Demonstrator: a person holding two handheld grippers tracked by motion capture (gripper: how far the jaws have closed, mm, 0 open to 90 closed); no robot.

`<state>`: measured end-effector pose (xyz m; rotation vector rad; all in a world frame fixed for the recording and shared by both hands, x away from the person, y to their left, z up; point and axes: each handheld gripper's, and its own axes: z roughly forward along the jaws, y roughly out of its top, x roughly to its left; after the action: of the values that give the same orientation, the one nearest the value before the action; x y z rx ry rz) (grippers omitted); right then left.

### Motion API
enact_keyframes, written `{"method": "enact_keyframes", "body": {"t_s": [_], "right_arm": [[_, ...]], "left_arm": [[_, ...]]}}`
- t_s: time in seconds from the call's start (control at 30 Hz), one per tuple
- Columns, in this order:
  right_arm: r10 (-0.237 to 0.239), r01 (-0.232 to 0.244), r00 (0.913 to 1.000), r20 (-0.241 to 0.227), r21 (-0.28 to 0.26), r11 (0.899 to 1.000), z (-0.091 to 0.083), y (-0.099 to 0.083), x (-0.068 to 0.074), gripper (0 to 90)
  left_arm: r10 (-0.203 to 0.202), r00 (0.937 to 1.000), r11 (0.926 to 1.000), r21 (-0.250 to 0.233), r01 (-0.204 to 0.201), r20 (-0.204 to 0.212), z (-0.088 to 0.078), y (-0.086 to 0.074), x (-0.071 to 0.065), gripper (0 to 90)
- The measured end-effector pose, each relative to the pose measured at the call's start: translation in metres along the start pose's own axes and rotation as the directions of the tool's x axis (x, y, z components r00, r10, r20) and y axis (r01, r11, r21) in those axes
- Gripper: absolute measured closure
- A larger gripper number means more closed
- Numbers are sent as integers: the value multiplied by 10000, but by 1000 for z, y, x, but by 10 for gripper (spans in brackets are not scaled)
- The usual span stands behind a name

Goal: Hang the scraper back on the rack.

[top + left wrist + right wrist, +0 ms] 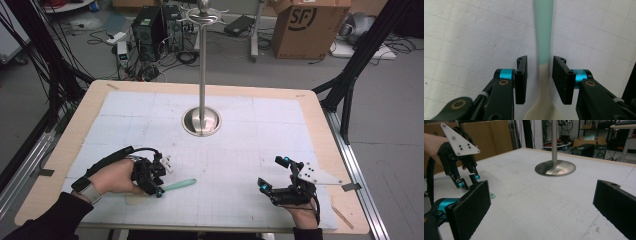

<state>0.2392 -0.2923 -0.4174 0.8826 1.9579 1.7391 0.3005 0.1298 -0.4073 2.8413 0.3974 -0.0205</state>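
Between the left gripper's (pixel 539 77) parted jaws, the spoon (pixel 544 45) runs lengthwise, handle forward.

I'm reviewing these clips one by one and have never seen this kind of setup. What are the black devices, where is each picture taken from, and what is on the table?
There is no robot here: a person holds a two-jaw gripper in each hand. The high view looks down on the table from above the person's side. The other two pictures come from cameras riding on the grippers, looking along their black jaws.

The left gripper is down over a spoon with a green handle and cream bowl end. Its jaws stand on either side of the handle with a gap on each side, so the spoon lies on the mat, not gripped. The right gripper is wide open and holds nothing. A metal stand, a pole on a round base, sits mid-table.
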Motion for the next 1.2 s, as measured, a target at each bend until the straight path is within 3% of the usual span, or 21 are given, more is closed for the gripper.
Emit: {"method": "enact_keyframes", "body": {"t_s": [0.47,0.7,0.93,1.03,1.2], "right_arm": [[73,-73,10000,12,97,9999,1,-3,-1,2],[102,-102,9999,100,65,9999,1,-4,-1,2],[13,-13,10000,2,153,9999,4,-4,0,2],[66,-66,10000,28,170,9998,3,-5,0,1],[136,-136,9999,-50,31,9999,3,-5,-1,2]], "left_arm": [[-106,9996,9973,730,125,-266,0,4,-6,763],[17,9974,9876,1568,98,-726,4,16,-15,802],[99,9973,9920,1265,-7,-723,2,12,-15,808],[-46,9977,9947,1023,116,-681,0,8,-14,808],[-105,9982,9995,299,122,-588,-8,4,-17,807]]}}
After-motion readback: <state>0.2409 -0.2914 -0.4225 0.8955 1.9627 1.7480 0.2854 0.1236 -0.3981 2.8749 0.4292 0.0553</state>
